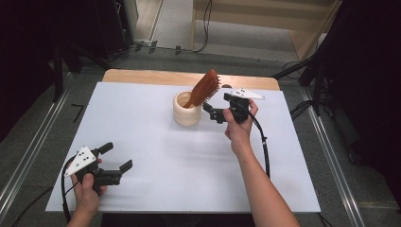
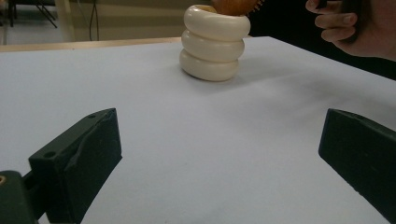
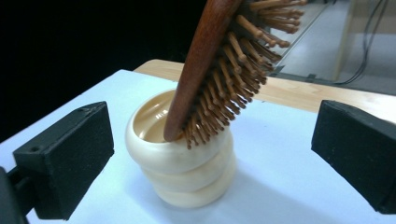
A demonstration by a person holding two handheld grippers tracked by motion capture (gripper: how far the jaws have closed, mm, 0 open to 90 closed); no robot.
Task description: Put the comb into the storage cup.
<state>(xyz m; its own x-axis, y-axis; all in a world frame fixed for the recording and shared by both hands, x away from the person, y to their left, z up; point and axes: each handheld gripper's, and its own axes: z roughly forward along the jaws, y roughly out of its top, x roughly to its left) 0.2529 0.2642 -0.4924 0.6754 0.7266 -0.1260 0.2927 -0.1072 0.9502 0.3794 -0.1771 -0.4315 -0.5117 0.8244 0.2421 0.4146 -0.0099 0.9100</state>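
A cream ribbed cup (image 1: pixel 187 111) stands at the back middle of the white table top (image 1: pixel 179 161). A brown wooden hairbrush (image 1: pixel 204 88) stands in it handle down, head leaning up and to the right, bristles facing right. My right gripper (image 1: pixel 211 112) is open just right of the cup, jaws pointing at it. In the right gripper view the cup (image 3: pixel 187 175) and the brush (image 3: pixel 219 70) sit between the jaws of my right gripper (image 3: pixel 210 158), untouched. My left gripper (image 1: pixel 117 157) is open near the front left corner; its view holds my left gripper (image 2: pixel 219 158) and the distant cup (image 2: pixel 212 44).
A strip of wooden table (image 1: pixel 142 75) shows behind the white top. Cables (image 1: pixel 263 146) trail from the right gripper along the forearm. Metal rails and floor lie on both sides. The person's right hand (image 2: pixel 350 25) is at the upper right of the left gripper view.
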